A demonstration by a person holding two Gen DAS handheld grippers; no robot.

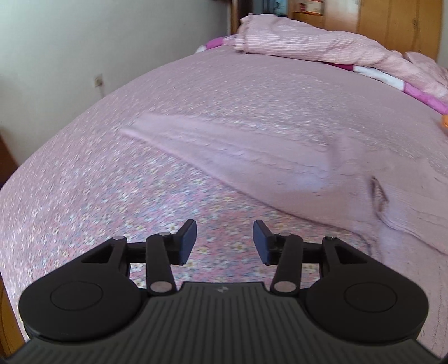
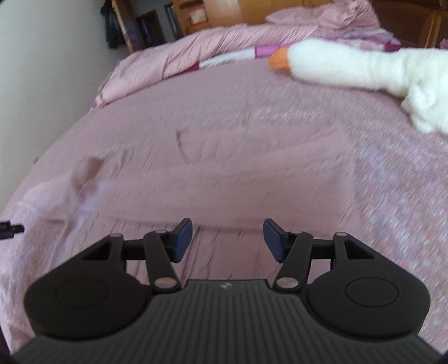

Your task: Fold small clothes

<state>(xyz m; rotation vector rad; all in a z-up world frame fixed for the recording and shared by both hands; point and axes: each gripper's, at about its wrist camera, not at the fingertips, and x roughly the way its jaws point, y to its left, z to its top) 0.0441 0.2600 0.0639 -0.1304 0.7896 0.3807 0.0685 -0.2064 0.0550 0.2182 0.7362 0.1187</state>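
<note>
A pale pink knit garment [image 1: 294, 168] lies flat on the floral bedspread [image 1: 112, 173], stretching from mid-frame to the right edge in the left wrist view. My left gripper [image 1: 224, 242] hovers open over the bedspread, just short of the garment's near edge, with nothing between its fingers. In the right wrist view the same garment [image 2: 224, 179] is blurred and spreads across the middle of the bed. My right gripper [image 2: 227, 240] is open above its near part, holding nothing. The tip of the other gripper [image 2: 9, 228] shows at the far left edge.
A rumpled pink striped quilt [image 1: 322, 42] is heaped at the bed's far end. A white plush goose [image 2: 364, 70] with an orange beak lies at the right. A white wall [image 1: 84, 42] runs along the bed's left side. Wooden furniture [image 2: 224, 11] stands beyond.
</note>
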